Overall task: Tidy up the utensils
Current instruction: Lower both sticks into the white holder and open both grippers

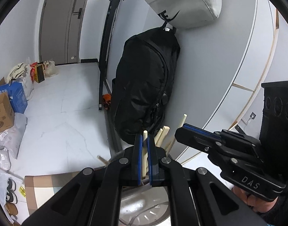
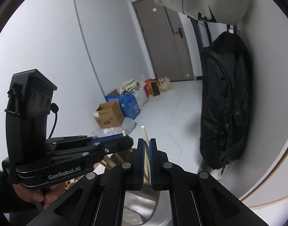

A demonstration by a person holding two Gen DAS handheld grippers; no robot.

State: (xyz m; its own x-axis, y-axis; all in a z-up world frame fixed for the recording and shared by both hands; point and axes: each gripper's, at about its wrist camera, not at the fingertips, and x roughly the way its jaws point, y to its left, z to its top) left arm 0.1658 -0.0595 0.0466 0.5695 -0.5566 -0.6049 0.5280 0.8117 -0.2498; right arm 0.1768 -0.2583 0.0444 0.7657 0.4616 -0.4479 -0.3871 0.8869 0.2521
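Left wrist view: left tool [image 1: 145, 143] is pinched tight on a wooden stick [image 1: 144, 151]; right tool [image 2: 147, 146], at 3 o'clock, pinches another [image 2: 146, 150]. Light, stiff, smooth; hold mid-stick.

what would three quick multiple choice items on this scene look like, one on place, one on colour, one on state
1. Where is the black backpack?
A. against the wall
B. inside a cardboard box
C. on a chair

2. What colour are the pads of the tongs?
A. red
B. blue
C. yellow

3. What are the left tongs doing?
A. gaping open, empty
B. gripping a cloth
C. shut on a pale wooden stick

Key: 1 A, it hangs flat against the wall; 2 B, blue strips line both tongs; 3 C, the stick sits clamped between them.
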